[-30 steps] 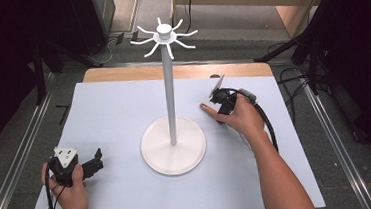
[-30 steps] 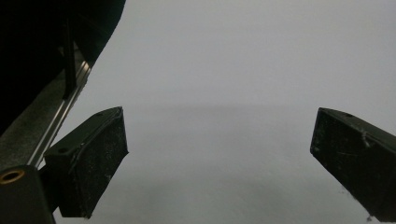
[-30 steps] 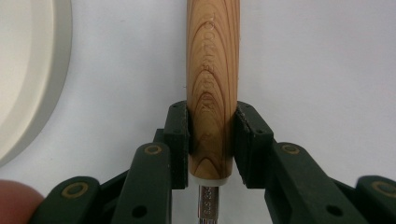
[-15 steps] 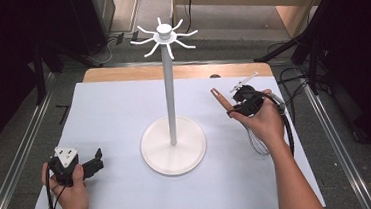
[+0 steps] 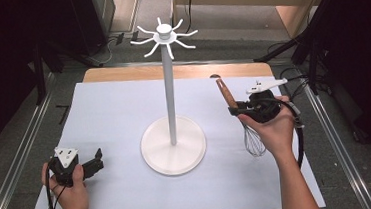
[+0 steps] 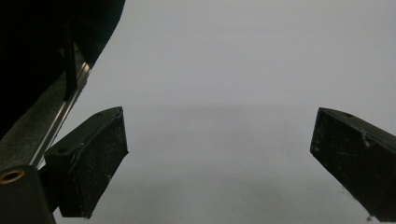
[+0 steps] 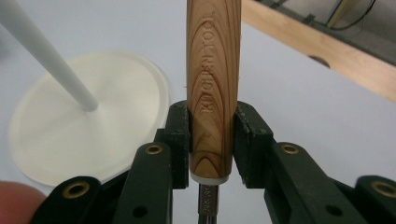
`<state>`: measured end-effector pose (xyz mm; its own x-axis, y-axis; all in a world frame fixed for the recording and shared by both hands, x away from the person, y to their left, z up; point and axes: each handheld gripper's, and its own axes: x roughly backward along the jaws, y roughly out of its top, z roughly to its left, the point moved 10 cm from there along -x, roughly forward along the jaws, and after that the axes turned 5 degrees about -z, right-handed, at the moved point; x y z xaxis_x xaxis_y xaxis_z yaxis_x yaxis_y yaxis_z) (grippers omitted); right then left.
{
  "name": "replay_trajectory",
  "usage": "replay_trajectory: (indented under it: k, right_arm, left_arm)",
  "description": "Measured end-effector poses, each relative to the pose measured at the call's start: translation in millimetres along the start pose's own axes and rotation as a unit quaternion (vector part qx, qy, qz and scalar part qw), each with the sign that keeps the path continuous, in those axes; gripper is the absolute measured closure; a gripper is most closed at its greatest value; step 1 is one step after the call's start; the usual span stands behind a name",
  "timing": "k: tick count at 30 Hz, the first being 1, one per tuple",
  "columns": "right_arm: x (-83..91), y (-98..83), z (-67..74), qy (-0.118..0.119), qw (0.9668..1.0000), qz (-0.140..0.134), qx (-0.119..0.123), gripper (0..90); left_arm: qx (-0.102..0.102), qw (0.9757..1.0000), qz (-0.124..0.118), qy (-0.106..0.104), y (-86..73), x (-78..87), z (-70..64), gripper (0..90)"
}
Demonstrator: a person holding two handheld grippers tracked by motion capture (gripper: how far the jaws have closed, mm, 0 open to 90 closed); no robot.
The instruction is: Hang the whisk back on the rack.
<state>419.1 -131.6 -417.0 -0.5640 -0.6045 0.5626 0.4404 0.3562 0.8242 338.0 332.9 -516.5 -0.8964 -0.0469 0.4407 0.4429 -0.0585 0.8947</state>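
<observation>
High view: you are holding a whisk [image 5: 238, 118] in the right claw [image 5: 237, 111], handle up and wires hanging just above the desk [image 5: 113, 110], right of the white hook stand [image 5: 169, 85]. Likely aim: hanging it, so be keeping the handle steady while lifting clear of the pole.

Left gripper view: your left claw [image 6: 219, 158] is resting apart, empty, over bare desk.

Right gripper view: both jaws are clamping the wooden handle [image 7: 214, 84] near its lower end; the stand's base [image 7: 88, 116] is lying near, left.

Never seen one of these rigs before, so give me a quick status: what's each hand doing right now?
Right gripper shut on whisk at its wooden handle. Left gripper open, low over table. White hook stand stands between them.
</observation>
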Motion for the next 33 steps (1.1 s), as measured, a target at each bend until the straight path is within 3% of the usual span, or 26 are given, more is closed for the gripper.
replay_trajectory:
  k: [5, 12, 20, 33]
  right_arm:
    - [15.7, 15.6, 10.9, 0.014, 0.9979, -0.063, -0.010, 70.9]
    - [38.2, 39.2, 28.7, 0.032, 0.9880, -0.149, -0.020, 70.9]
    - [51.5, 57.2, 48.1, 0.039, 0.9801, -0.195, -0.005, 70.9]
    - [67.9, 82.6, 80.5, 0.050, 0.9618, -0.268, 0.023, 70.8]
  left_arm:
    - [0.001, 1.0000, -0.001, 0.000, 0.2, 0.0, 0.5, 4.4]
    - [0.004, 1.0000, -0.001, -0.001, 0.2, -0.1, 0.3, 4.4]
    - [0.001, 1.0000, 0.000, 0.000, 0.1, 0.0, 0.4, 4.4]
    - [0.007, 1.0000, -0.002, -0.003, 0.4, 0.6, 0.9, 4.4]
